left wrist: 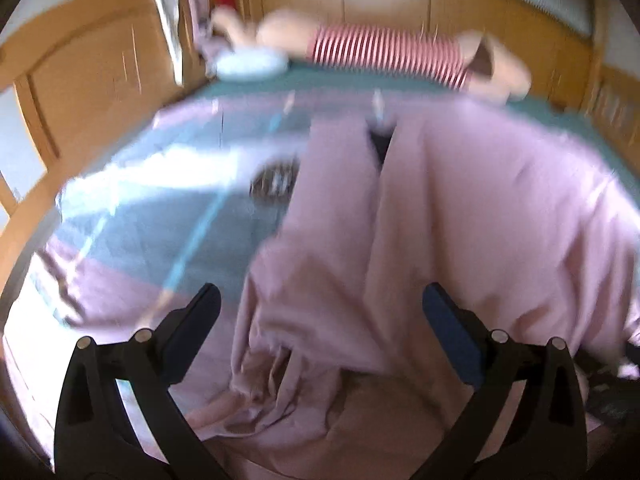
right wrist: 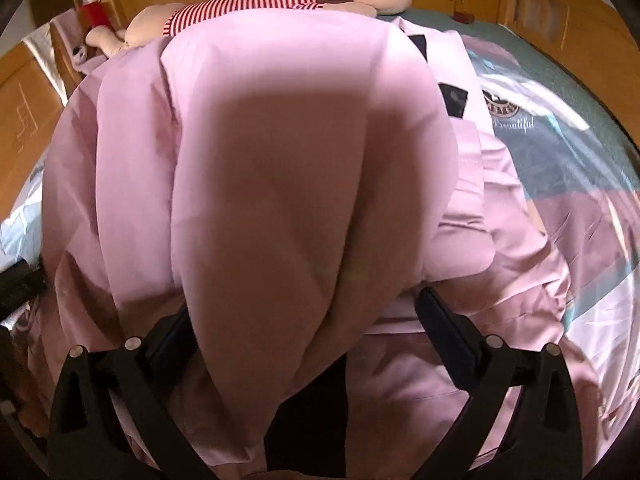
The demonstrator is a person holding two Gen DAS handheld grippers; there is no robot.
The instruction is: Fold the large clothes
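Observation:
A large pink garment [left wrist: 460, 208] lies spread and rumpled on the bed, with a dark-lined slit at its far end. My left gripper [left wrist: 322, 304] hovers open just above the garment's near bunched edge, and nothing is between its fingers; this view is motion-blurred. In the right wrist view a big fold of the same pink garment [right wrist: 280, 152] bulges up close to the camera and runs down between the wide-apart fingers of my right gripper [right wrist: 304, 316]. The fold hides the left fingertip and much of the bed behind it.
A teal and pink printed bedspread [left wrist: 168, 216] covers the bed. A plush toy in a red-and-white striped top [left wrist: 384, 52] lies across the far end beside a pale blue cushion [left wrist: 252, 64]. Wooden bed frame and cupboards [left wrist: 80, 64] surround it.

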